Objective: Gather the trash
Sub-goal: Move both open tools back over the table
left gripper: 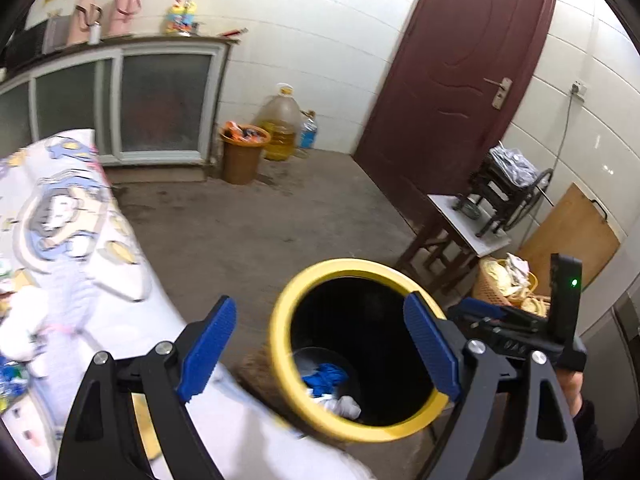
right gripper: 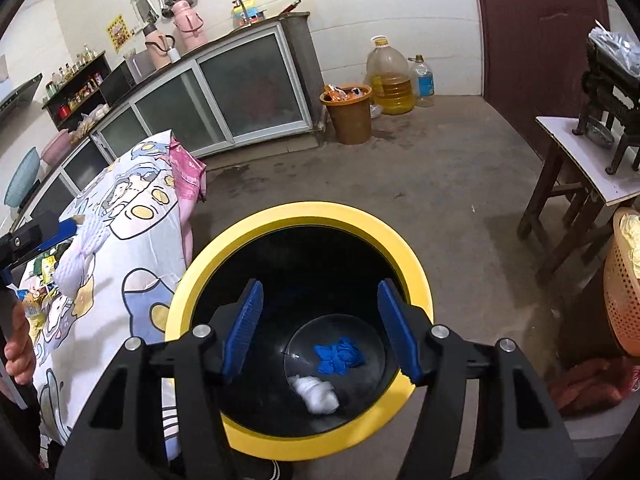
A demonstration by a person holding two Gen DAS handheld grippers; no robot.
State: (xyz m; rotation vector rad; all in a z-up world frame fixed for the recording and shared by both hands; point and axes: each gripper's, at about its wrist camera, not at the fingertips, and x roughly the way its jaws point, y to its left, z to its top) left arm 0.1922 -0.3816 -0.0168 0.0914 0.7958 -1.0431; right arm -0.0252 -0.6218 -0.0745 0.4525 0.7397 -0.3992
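A round bin [right gripper: 298, 216] with a smooth yellow rim and a black inside is seen from above, standing on a bare, stained concrete floor [right gripper: 440, 168] just beside a table draped in a printed cartoon cloth [right gripper: 132, 216]. At the bottom of the bin two pieces of trash are lying apart: a crumpled blue glove [right gripper: 340, 354] and a wad of white tissue [right gripper: 316, 394]; whether the white piece is paper or cloth cannot be settled from these views.

The right gripper [right gripper: 320, 326] is held over the mouth of the bin, its ribbed blue pads [right gripper: 244, 328] spread apart, with nothing between them. The left gripper [left gripper: 320, 350] is held at the bin's near edge, partly over the cloth, its pads [left gripper: 208, 348] spread wider and likewise empty. In the left view the right tool is seen at the far side of the bin, with a hand [left gripper: 572, 388] on its grip.

On the table, beside the left tool, a soft white mesh sleeve [right gripper: 76, 260] and small packets are lying; these are blurred. Against the tiled wall an orange bucket [right gripper: 348, 114] filled with wrappers is standing, near a large clear jug of yellow oil [right gripper: 390, 80]. A woven plastic basket [right gripper: 624, 280] is standing at the right.
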